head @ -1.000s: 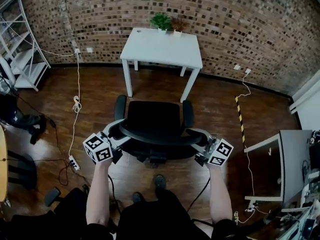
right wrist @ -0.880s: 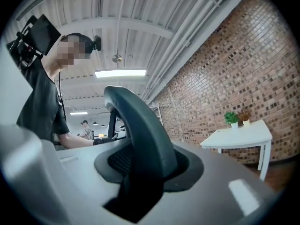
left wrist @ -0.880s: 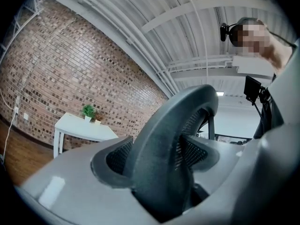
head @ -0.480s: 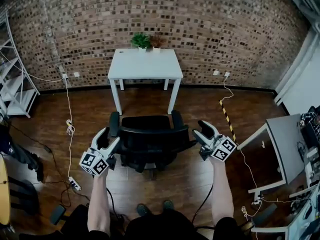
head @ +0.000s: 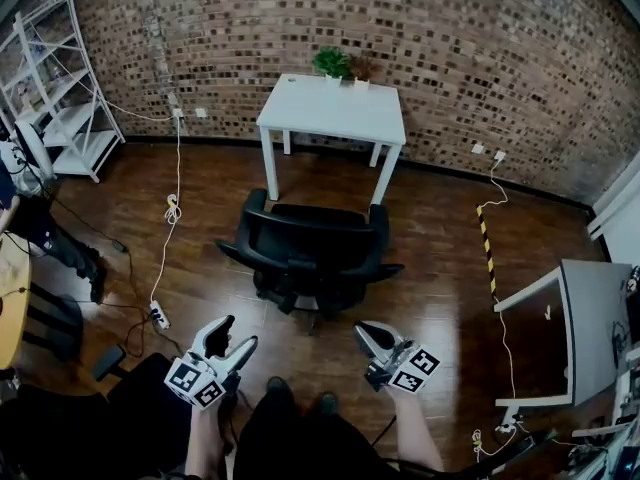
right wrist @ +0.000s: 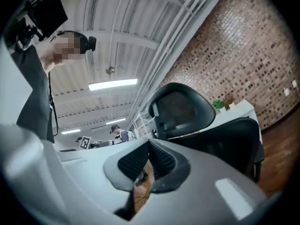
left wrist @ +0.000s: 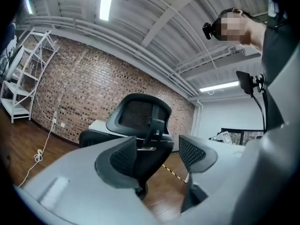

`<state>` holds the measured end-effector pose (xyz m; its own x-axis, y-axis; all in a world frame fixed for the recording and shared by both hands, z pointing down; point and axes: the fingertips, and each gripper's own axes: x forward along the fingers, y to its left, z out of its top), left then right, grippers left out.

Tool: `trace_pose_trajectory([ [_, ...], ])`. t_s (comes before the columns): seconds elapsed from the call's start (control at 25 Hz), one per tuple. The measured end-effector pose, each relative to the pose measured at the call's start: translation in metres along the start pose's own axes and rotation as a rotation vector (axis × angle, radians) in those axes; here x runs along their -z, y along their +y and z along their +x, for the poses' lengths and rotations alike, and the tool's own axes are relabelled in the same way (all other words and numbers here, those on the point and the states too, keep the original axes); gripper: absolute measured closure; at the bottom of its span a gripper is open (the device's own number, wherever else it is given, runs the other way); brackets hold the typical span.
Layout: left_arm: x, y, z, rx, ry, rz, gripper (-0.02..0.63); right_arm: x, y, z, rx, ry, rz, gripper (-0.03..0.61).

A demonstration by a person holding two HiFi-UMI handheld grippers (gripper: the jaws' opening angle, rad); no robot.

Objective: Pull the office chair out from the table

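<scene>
- Left gripper [head: 233, 334]: jaws part open, just been closing, nothing between them. Chair [head: 310, 248] shows beyond the gap, untouched.
- Right gripper [head: 366, 331]: jaws clenched together, just closed, empty.
- Chair ahead of both jaws, back toward me, clear of the table [head: 335, 108] beyond it.
- Bare floor [head: 305, 353] between jaws and chair.
- Cable [head: 165, 238] ahead-left of left jaws; desk [head: 585, 318] right of right jaws.

office chair [head: 314, 250]: base mostly hidden under seat | desk [head: 590, 318]: cut by right edge
</scene>
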<state>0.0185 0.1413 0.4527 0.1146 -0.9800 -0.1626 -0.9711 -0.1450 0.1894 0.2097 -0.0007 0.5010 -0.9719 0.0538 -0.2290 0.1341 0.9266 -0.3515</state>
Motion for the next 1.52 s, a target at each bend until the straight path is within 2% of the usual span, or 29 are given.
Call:
trace_pose_trajectory([
  [0.08,-0.016,-0.033,0.015,0.013,0.0,0.019,0.238,-0.025,0.002,-0.002,-0.033,-0.033,-0.035,0.575],
  [0.16,-0.034,-0.057,0.021,0.046,-0.017,0.049,0.238,-0.043,0.017,-0.003,-0.043,-0.066,-0.077,0.518],
  [0.28,-0.052,-0.08,0.009,0.109,-0.07,0.075,0.238,-0.049,0.062,-0.003,-0.035,-0.055,-0.224,0.518],
  [0.4,-0.055,-0.095,-0.034,0.171,-0.116,0.08,0.238,-0.026,0.115,-0.006,0.008,-0.043,-0.322,0.559],
  [0.6,-0.06,-0.104,-0.095,0.344,-0.169,0.038,0.24,0.006,0.157,0.008,0.175,-0.05,-0.289,0.578],
  [0.72,-0.057,-0.078,-0.141,0.381,-0.198,-0.026,0.241,0.036,0.199,0.031,0.251,-0.045,-0.278,0.578],
  [0.8,-0.054,-0.073,-0.161,0.426,-0.227,-0.082,0.247,0.053,0.23,0.03,0.298,-0.022,-0.308,0.578],
  [0.88,-0.055,-0.073,-0.174,0.462,-0.23,-0.1,0.247,0.063,0.252,0.027,0.347,-0.002,-0.328,0.578],
  [1.0,-0.061,-0.065,-0.211,0.433,-0.246,-0.055,0.25,0.077,0.287,0.032,0.37,0.01,-0.379,0.578],
  [1.08,-0.064,-0.056,-0.24,0.423,-0.285,-0.027,0.257,0.092,0.302,0.044,0.353,0.003,-0.42,0.578],
  [1.2,-0.085,-0.05,-0.265,0.392,-0.323,-0.007,0.272,0.096,0.314,0.065,0.302,0.0,-0.424,0.578],
  [1.36,-0.118,-0.092,-0.277,0.369,-0.364,0.016,0.303,0.067,0.359,0.054,0.227,-0.016,-0.47,0.578],
  [1.52,-0.129,-0.13,-0.285,0.371,-0.394,0.04,0.322,0.047,0.396,0.036,0.187,-0.012,-0.562,0.578],
])
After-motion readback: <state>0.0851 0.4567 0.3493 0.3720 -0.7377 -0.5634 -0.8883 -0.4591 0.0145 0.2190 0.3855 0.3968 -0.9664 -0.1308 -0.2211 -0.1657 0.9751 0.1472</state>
